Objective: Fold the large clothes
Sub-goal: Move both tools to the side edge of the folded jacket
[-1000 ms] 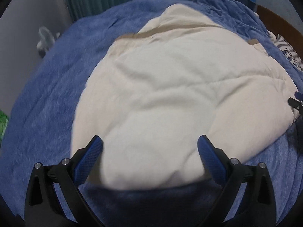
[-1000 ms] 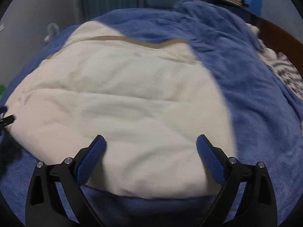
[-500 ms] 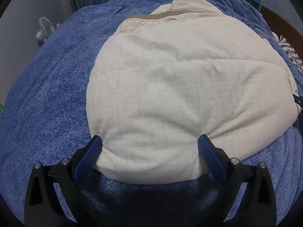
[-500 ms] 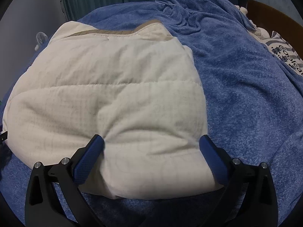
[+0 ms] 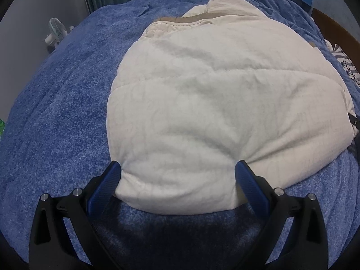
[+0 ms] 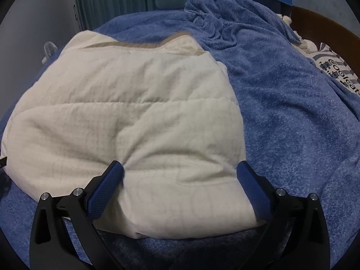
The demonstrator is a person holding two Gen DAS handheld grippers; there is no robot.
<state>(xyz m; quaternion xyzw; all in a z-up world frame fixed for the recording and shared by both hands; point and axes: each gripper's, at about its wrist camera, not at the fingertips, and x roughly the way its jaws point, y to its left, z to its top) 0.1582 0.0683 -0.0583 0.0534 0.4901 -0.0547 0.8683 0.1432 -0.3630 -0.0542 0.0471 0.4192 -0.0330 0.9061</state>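
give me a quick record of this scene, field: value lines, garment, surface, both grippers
garment: cream quilted jacket, lying flat
surface: blue blanket on a bed
left gripper: open, near hem between its fingers
right gripper: open, near hem between its fingers
grip: neither closed on the fabric yet
background: fan, curtain

Cream quilted jacket (image 5: 225, 103) with tan collar; mottled blue blanket (image 5: 56, 112).

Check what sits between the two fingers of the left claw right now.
The near corner of the cream padded garment fills the gap of the left claw, bulging between both open fingers, over the blue blanket. Left wrist view shows it.
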